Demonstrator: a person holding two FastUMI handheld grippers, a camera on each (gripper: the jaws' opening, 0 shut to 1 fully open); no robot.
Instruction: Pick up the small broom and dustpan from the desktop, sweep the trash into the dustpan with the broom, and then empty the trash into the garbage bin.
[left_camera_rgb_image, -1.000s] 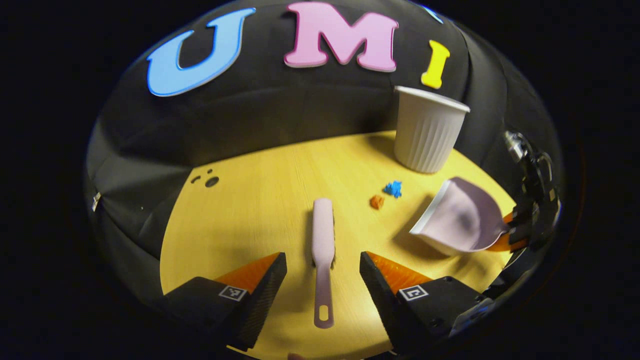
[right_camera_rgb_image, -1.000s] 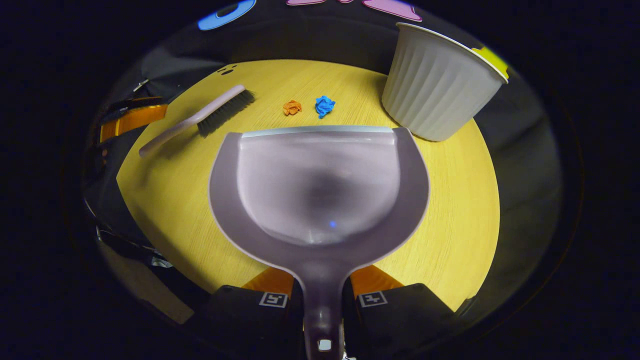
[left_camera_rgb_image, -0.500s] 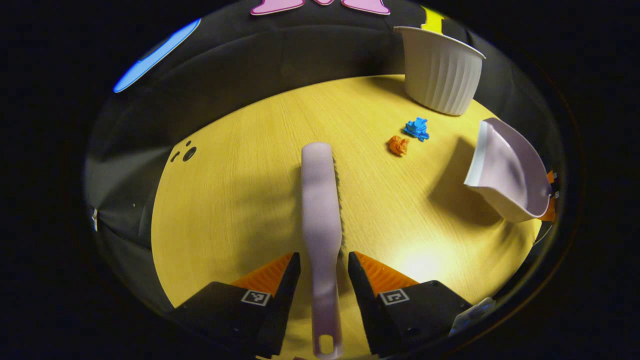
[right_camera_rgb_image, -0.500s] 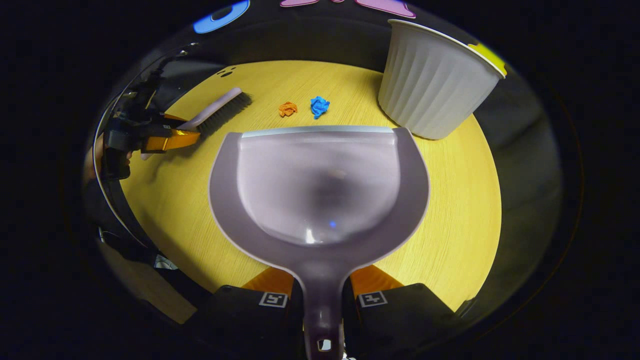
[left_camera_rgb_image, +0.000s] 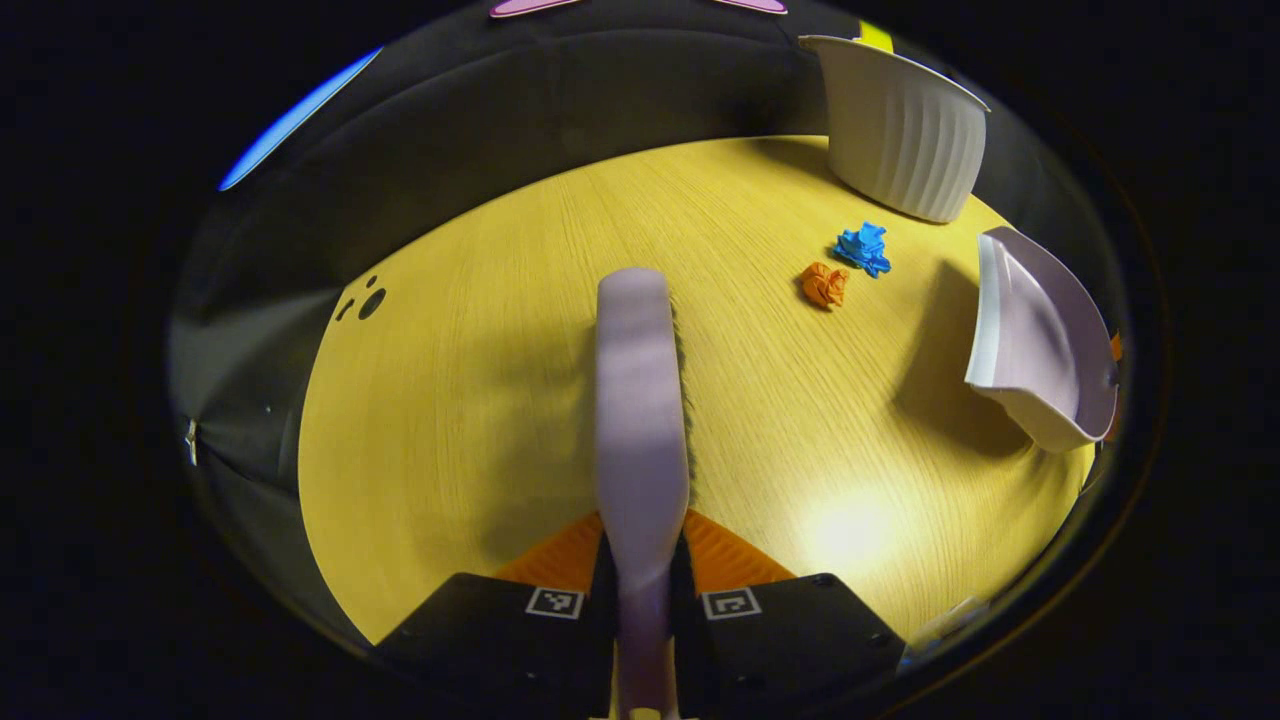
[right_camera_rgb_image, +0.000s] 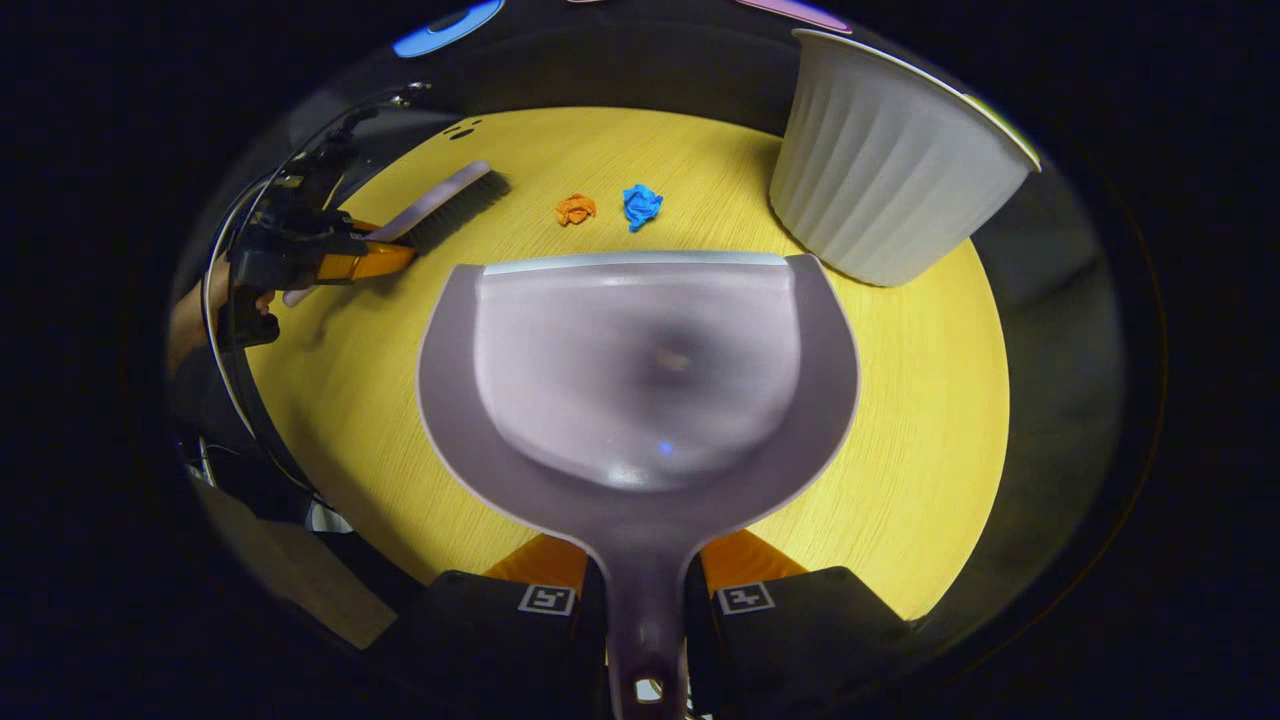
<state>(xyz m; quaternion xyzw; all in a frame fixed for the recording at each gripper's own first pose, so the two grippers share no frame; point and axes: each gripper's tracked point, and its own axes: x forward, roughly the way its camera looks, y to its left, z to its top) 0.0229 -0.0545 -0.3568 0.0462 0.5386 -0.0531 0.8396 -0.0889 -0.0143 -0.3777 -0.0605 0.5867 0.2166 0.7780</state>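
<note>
We have the left gripper (left_camera_rgb_image: 642, 560) clamped on the broom (left_camera_rgb_image: 640, 400) handle over the table (left_camera_rgb_image: 480, 400) and the right gripper (right_camera_rgb_image: 645, 590) clamped on the dustpan (right_camera_rgb_image: 640, 370) handle, orange scrap (right_camera_rgb_image: 575, 209) and blue scrap (right_camera_rgb_image: 641, 204) just beyond its lip, near the bin (right_camera_rgb_image: 890, 180).

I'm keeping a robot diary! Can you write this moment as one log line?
left gripper: shut on broom | right gripper: shut on dustpan | orange scrap, blue scrap: unswept on table | bin: upright
</note>
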